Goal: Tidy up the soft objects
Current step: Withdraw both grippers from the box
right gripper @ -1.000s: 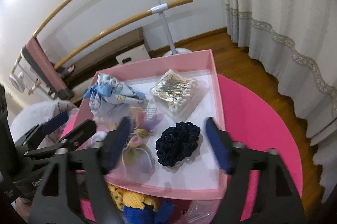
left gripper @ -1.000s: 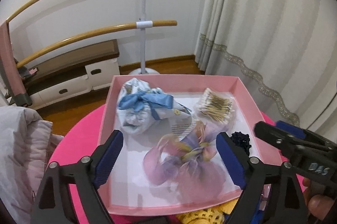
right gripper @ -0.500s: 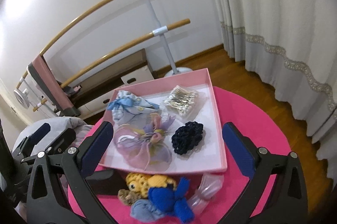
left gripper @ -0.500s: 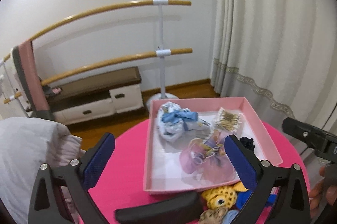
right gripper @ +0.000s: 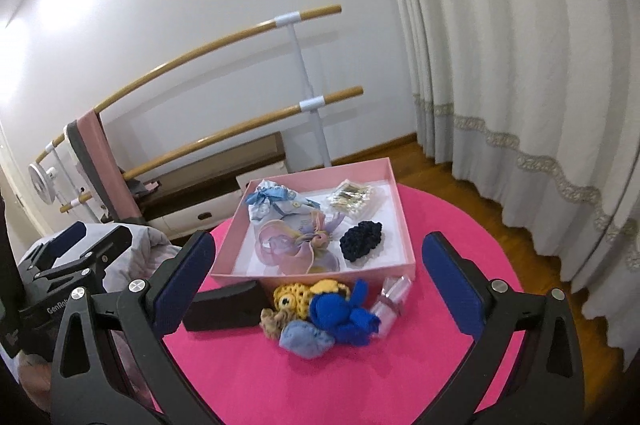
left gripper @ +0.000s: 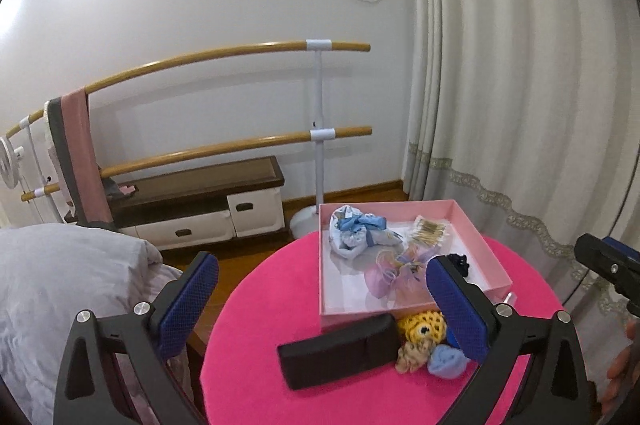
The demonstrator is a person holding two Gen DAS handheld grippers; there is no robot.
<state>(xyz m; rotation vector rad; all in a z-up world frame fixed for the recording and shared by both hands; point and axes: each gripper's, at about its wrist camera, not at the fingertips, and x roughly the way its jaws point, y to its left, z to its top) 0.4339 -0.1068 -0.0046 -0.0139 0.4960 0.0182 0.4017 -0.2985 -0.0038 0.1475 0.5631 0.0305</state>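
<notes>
Pink round table (right gripper: 460,225) bears pink box (right gripper: 400,221)

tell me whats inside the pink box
Inside the pink box: a blue-ribboned cloth pouch, a sheer lilac pouch, a cotton swab packet and a navy scrunchie. Anything beneath the pouches is hidden.

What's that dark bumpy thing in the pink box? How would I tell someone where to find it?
Start at the round pink table and find the open pink box on it. The navy scrunchie lies in the box's near right corner, beside the lilac pouch and in front of the cotton swabs. It is the only dark, knobbly item among pale ones.
</notes>
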